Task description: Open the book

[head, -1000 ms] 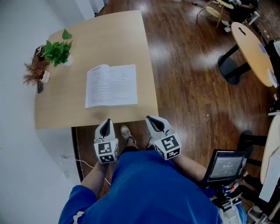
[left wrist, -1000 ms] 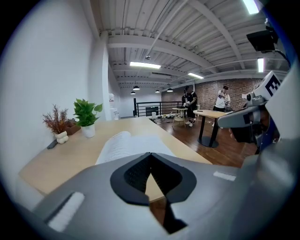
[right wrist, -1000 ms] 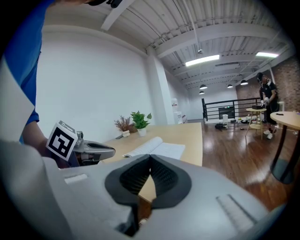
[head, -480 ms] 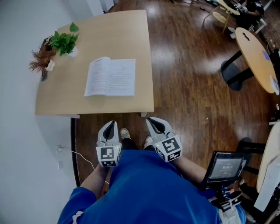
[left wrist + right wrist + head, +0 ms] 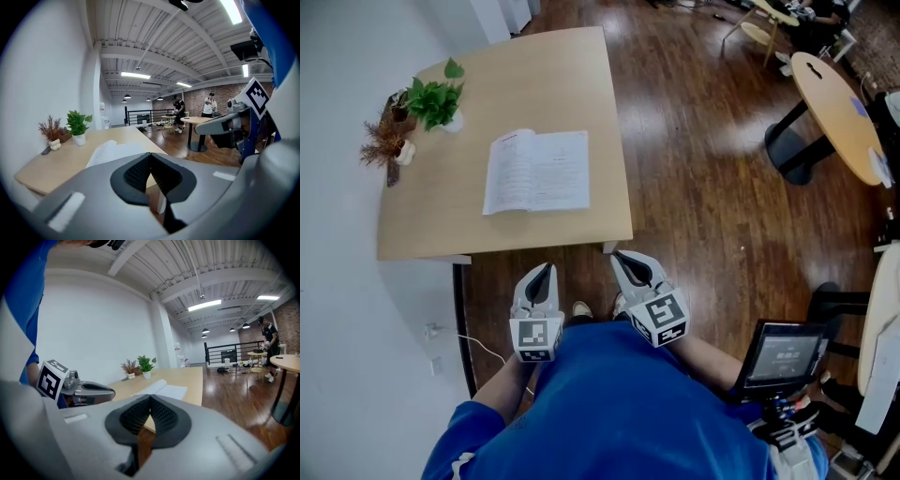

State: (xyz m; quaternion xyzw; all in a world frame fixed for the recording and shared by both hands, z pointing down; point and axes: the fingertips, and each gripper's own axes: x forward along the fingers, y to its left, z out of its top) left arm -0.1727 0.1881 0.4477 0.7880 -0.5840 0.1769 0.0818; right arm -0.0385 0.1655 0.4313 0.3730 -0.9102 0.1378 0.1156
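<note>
Book (image 5: pixel 536 172) location, quick? says the checker.

Me: On the light wooden table (image 5: pixel 534 66), lying flat, pages up, already spread open. It's at 12 o'clock from my left gripper (image 5: pixel 546 270) and 11 o'clock from my right gripper (image 5: pixel 619 255), well apart from both. Potted plant (image 5: pixel 434 98) is at 10 o'clock of it, near the wall-side edge.

Checker: Grippers?

Me: Both are close in against my blue shirt (image 5: pixel 619 403), off the table's near edge. Left jaws are fully together with nothing between them. Right jaws are pressed together too, empty. Neither touches anything.

Checker: Task status?

Me: Judging by how it lies, the opening looks done. No contact going on.

Checker: Handling, if you had to go back in?

Me: Looks like a thin paperback: light, floppy, with soft pages that crease or tear easily. The left page block bulges up by the gutter and the right side lies flatter. I'd guess it slides on that smooth top. Take hold at an outer page edge, on the 3 o'clock or 9 o'clock side of the book, pinching a few leaves, not the gutter. The other gripper should press the opposite half down so it doesn't skate. The jaws would need to spread first.
</note>
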